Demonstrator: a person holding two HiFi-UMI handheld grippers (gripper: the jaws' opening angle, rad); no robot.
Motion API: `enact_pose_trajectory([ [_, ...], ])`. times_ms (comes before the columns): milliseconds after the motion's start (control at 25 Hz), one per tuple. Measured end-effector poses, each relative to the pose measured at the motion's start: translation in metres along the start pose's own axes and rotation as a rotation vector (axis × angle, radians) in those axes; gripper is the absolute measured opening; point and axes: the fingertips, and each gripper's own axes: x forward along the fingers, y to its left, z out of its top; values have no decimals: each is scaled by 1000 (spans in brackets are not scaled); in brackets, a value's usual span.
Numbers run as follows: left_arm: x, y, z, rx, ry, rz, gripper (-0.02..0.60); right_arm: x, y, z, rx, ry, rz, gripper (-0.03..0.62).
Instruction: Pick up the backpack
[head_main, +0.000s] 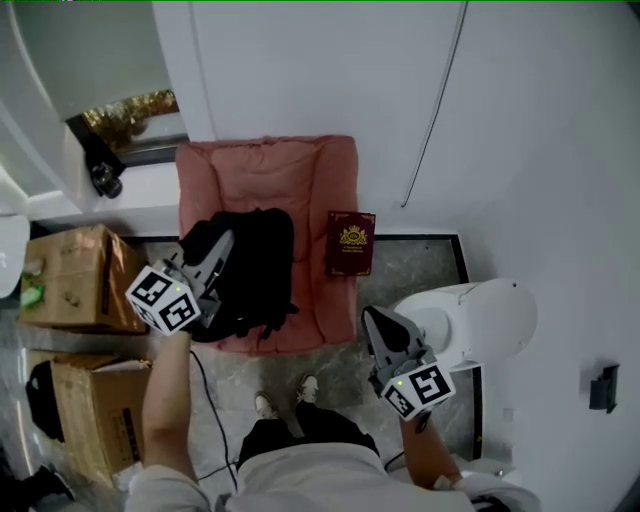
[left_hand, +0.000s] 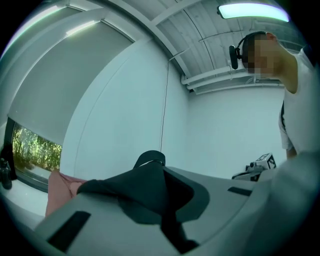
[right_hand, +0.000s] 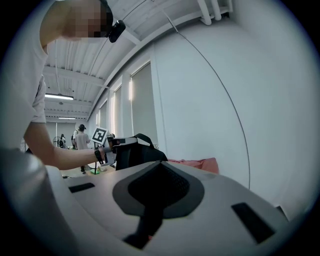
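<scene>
The black backpack (head_main: 250, 272) hangs just above the seat of a pink armchair (head_main: 268, 170). My left gripper (head_main: 218, 252) is shut on the bag's top handle. In the left gripper view, black fabric (left_hand: 145, 192) is pinched between the jaws of the left gripper (left_hand: 162, 172), and the handle loop (left_hand: 150, 159) sticks up past them. My right gripper (head_main: 383, 338) is held to the right of the chair, shut and with nothing in it. In the right gripper view, the right gripper (right_hand: 160, 167) points towards the backpack (right_hand: 136, 155) and the left gripper (right_hand: 117, 145).
A dark red book (head_main: 351, 243) lies on the chair's right side. Two cardboard boxes (head_main: 75, 280) (head_main: 95, 410) stand at the left. A white rounded unit (head_main: 480, 320) is close by my right gripper. A cable (head_main: 205, 400) runs over the floor near the person's feet (head_main: 285, 398).
</scene>
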Motion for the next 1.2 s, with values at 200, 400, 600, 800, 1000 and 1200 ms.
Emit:
enact_pose_trajectory([
  [200, -21, 3, 15, 12, -10, 41, 17, 10, 15, 20, -31, -25, 33, 20],
  [400, -43, 8, 32, 41, -25, 85, 17, 11, 14, 31, -63, -32, 31, 20],
  [600, -67, 10, 50, 67, -43, 123, 17, 7, 3, 50, -116, -50, 1, 20],
  [800, -94, 4, 64, 81, -75, 177, 17, 4, 1, 61, -143, -68, 0, 20],
  [1000, -125, -1, 77, 101, -114, 257, 17, 6, 7, 67, -161, -78, 19, 20],
  [1200, -150, -13, 82, 132, -122, 308, 17, 4, -2, 78, -147, -114, -7, 20],
])
